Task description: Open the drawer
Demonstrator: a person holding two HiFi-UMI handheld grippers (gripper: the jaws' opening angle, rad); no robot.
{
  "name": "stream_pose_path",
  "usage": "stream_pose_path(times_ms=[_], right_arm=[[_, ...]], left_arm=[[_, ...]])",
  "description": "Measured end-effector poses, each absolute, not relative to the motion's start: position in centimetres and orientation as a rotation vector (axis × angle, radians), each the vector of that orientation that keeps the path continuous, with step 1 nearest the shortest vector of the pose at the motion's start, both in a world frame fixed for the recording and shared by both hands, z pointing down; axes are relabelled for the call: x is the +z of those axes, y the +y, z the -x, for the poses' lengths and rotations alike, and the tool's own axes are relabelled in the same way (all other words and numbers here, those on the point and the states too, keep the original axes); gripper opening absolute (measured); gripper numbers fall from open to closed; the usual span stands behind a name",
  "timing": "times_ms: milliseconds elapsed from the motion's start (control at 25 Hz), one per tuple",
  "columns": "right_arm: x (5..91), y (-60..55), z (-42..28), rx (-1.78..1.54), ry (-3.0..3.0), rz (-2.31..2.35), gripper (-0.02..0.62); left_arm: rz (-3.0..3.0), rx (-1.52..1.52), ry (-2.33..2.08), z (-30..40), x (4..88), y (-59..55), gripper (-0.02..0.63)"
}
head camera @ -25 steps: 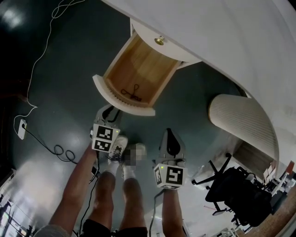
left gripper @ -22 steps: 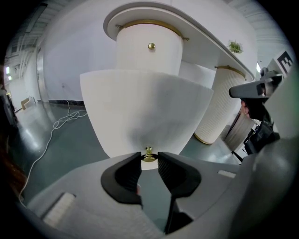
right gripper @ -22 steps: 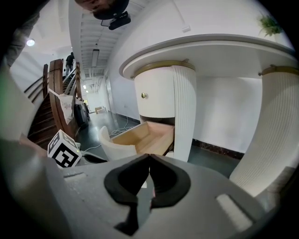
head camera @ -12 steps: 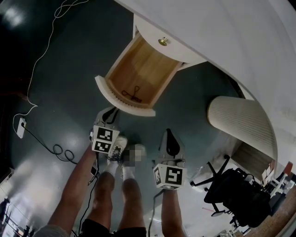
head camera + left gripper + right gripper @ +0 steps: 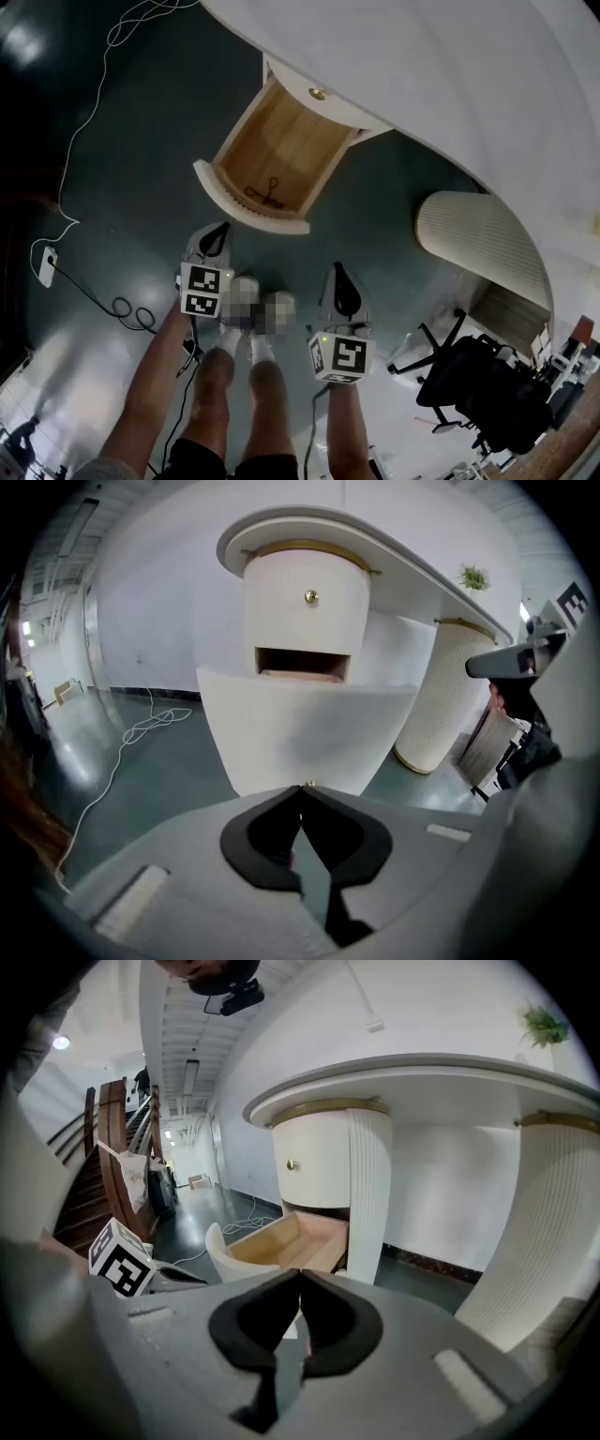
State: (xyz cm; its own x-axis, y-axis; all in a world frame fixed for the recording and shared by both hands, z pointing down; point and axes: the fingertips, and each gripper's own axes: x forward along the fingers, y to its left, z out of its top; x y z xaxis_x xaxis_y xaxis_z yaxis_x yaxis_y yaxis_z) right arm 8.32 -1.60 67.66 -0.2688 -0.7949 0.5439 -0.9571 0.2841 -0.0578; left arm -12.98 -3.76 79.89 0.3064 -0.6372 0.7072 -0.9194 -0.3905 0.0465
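While the wooden drawer (image 5: pixel 281 141) stands pulled far out from under the white desk (image 5: pixel 450 84), your left gripper (image 5: pixel 217 232) has just closed its jaws on nothing; right gripper (image 5: pixel 339 279) pinched empty too. Probably light, rigid, free-sliding: take its brass knob (image 5: pixel 307 785).

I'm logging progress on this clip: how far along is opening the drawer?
Done: the lower white drawer with the wooden inside stands pulled well out of the white cabinet. In hand: nothing. The left gripper has just closed its jaws on nothing, apart from the drawer front, and the right gripper is shut and empty too. Left: nothing that shows.
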Motion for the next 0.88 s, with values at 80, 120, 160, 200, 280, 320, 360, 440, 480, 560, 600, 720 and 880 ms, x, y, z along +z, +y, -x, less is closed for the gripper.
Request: stream_pose_path(times_ms=[80,120,160,200,280,320,360,440,480,560,600,720,880], right_arm=[[66.6,-1.8,-8.5,0.529,-2.149,-1.584,0.006],[66.0,-1.9,-8.5,0.523,-2.150,-1.587,0.006],[65.4,-2.0,-8.6,0.517,-2.151,-1.589,0.006],[64.9,-2.2,-8.7,0.511,-2.151,-1.590,0.006],[63.7,-2.6,-9.0,0.506,-2.151,-1.596,0.006],[63.1,-2.8,-9.1,0.503,-2.150,-1.600,0.006],[62.5,-2.9,-9.3,0.501,-2.149,-1.603,0.006],[61.0,-3.2,-9.6,0.492,-2.148,-1.605,0.006],[60.2,-3.3,-9.7,0.485,-2.150,-1.605,0.006],[58.7,-3.7,-9.9,0.471,-2.153,-1.610,0.006],[57.9,-3.9,-10.0,0.464,-2.155,-1.615,0.006],[55.6,-4.6,-10.4,0.449,-2.158,-1.631,0.006],[52.4,-5.9,-10.5,0.421,-2.159,-1.652,0.006]], left_arm=[[-2.140,0.841,-1.382,12.9,78.7,-3.7,0.009],[-2.143,0.837,-1.383,12.8,78.0,-3.7,0.009],[-2.146,0.831,-1.386,12.7,77.3,-3.7,0.009],[-2.147,0.824,-1.390,12.7,76.5,-3.7,0.009],[-2.150,0.810,-1.401,12.6,75.0,-4.0,0.009],[-2.153,0.805,-1.405,12.6,74.1,-4.1,0.009],[-2.156,0.801,-1.408,12.6,73.3,-4.2,0.009],[-2.166,0.793,-1.414,12.4,71.3,-4.5,0.009],[-2.173,0.787,-1.419,12.3,70.2,-4.8,0.009],[-2.190,0.768,-1.434,12.2,67.9,-5.4,0.009],[-2.198,0.754,-1.444,12.1,66.7,-5.9,0.009],[-2.224,0.712,-1.474,11.8,63.1,-7.3,0.009],[-2.270,0.673,-1.495,11.6,58.4,-9.4,0.009]])
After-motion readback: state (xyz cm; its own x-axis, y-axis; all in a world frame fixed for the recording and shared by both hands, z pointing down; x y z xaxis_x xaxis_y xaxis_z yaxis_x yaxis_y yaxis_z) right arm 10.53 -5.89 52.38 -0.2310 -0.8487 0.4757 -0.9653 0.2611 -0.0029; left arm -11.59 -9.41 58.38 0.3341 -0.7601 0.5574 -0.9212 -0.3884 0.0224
